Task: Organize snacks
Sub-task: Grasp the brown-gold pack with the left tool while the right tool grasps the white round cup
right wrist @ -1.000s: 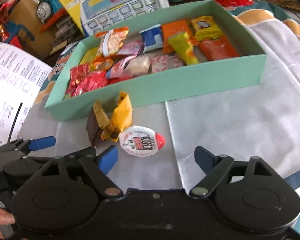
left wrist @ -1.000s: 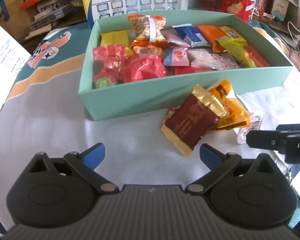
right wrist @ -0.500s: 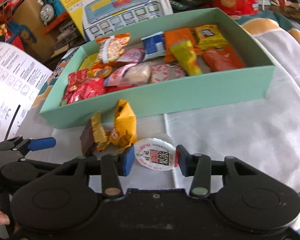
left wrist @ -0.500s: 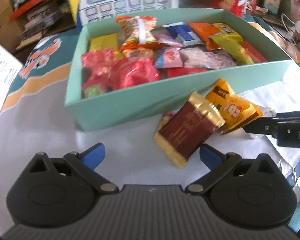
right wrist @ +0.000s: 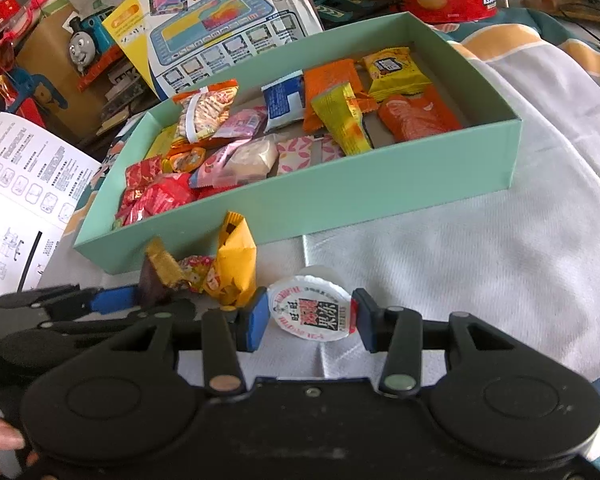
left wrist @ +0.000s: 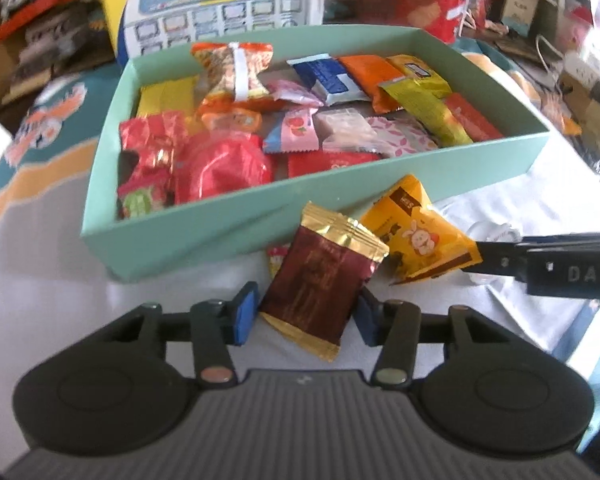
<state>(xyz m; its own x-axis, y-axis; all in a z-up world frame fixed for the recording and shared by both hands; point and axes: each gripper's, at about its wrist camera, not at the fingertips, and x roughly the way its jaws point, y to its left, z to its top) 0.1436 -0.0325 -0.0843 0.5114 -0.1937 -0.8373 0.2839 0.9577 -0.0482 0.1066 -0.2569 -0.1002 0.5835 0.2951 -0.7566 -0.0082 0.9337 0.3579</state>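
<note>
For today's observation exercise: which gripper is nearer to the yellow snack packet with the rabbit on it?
Hard to rank. The right gripper holds the jelly cup beside the yellow packet, one finger reaching the packet's corner. The left gripper flanks the dark red packet overlapping it.

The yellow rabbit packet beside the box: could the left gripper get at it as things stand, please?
Probably not yet: the left gripper is closed on the maroon packet, which overlaps the yellow rabbit packet.
</note>
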